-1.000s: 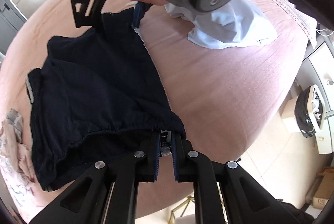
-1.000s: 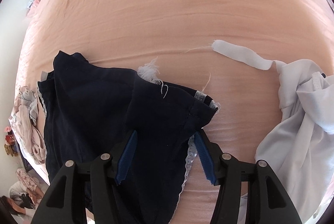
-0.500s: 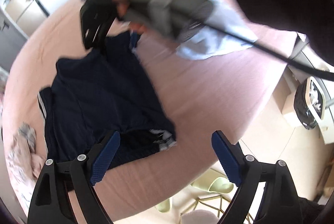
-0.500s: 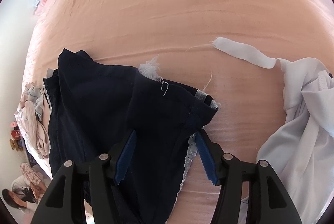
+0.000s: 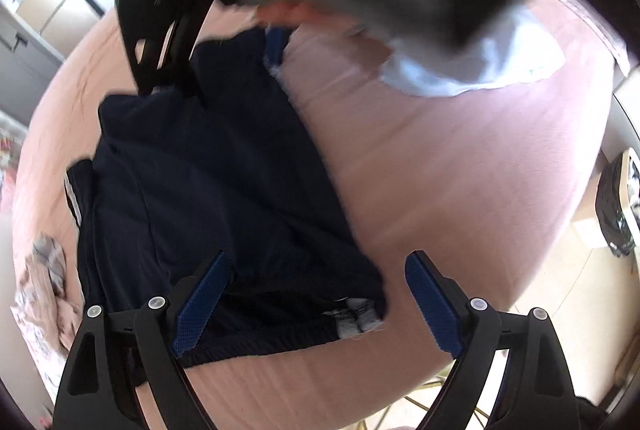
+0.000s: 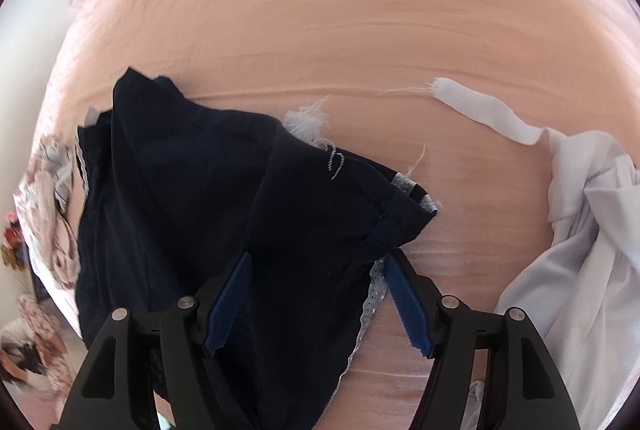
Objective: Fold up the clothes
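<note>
Folding step looks done on the navy garment (image 5: 224, 197): lies flat on the pink bed (image 5: 460, 189), long axis from near bed edge toward far side, waistband end at near edge by the left gripper (image 5: 316, 304). Left gripper released, jaws wide apart, nothing pinched; waistband corner with a pale label (image 5: 356, 318) sits between and below the pads, apart from both. Right gripper (image 6: 318, 304) at the garment's other end, jaws opening, navy cloth and lace trim (image 6: 370, 304) between the pads, left pad appears clear of the cloth, right pad just beside the lace; contact there hard to call, reads as letting go. Same right gripper seen blurred at top of left wrist view, hand on its handle. Judgement: next move turns on the white garment (image 6: 568, 250), crumpled toward the right side of the bed, well apart from the navy piece, white strap (image 6: 484, 109) trailing toward bed centre; right gripper nearer to it. Patterned pink cloth (image 6: 52, 197) bunched at left bed edge, beside the navy piece. No brand or writing readable; only a small white stitched squiggle (image 6: 334, 165) on navy, label text too small.
</note>
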Demonstrator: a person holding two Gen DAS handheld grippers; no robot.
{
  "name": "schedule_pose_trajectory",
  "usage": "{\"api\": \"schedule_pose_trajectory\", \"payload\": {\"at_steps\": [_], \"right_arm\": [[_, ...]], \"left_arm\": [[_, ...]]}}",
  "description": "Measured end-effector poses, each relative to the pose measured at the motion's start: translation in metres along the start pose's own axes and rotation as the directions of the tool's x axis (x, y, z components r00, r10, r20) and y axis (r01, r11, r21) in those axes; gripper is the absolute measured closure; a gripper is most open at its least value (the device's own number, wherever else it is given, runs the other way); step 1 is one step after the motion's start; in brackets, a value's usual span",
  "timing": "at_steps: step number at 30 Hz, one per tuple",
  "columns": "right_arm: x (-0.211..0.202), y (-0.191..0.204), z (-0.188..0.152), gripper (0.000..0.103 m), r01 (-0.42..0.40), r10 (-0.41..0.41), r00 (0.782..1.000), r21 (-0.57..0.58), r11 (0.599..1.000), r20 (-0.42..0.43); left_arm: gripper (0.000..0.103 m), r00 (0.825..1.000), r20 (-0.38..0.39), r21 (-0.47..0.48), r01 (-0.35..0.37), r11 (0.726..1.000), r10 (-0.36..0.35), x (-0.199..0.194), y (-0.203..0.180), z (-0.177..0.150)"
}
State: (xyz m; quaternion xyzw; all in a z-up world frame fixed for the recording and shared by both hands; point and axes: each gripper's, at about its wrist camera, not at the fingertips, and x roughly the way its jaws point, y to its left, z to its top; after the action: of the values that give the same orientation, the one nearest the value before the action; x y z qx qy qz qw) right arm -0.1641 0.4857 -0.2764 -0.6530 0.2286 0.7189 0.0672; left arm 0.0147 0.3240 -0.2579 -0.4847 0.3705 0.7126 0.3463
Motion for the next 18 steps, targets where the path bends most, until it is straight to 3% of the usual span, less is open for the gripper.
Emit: {"api": "schedule_pose_trajectory", "payload": {"at_steps": [3,10,13,18], "right_arm": [[-0.003,0.0,0.002,0.034,0.006,-0.007,1.0,-0.026,1.0,-0.008],[-0.011,-0.02,0.01,0.034,-0.066,0.066,0.998,0.017,0.998,-0.015],[-0.014,-0.027,0.012,0.034,-0.087,0.088,0.996,0.049,0.995,-0.012],[-0.018,-0.033,0.017,0.034,-0.086,0.087,0.996,0.065,0.994,-0.014]], "left_arm": [[0.013,0.999,-0.049,0.007,-0.006,1.0,0.007,0.017,0.002,-0.005],[0.013,0.996,-0.045,-0.076,0.079,0.994,-0.082,0.018,0.018,-0.004],[0.013,0.982,-0.017,-0.146,0.185,0.972,-0.189,0.01,0.032,-0.002],[0.013,0.982,0.025,-0.153,0.19,0.97,-0.188,0.003,0.039,0.004]]}}
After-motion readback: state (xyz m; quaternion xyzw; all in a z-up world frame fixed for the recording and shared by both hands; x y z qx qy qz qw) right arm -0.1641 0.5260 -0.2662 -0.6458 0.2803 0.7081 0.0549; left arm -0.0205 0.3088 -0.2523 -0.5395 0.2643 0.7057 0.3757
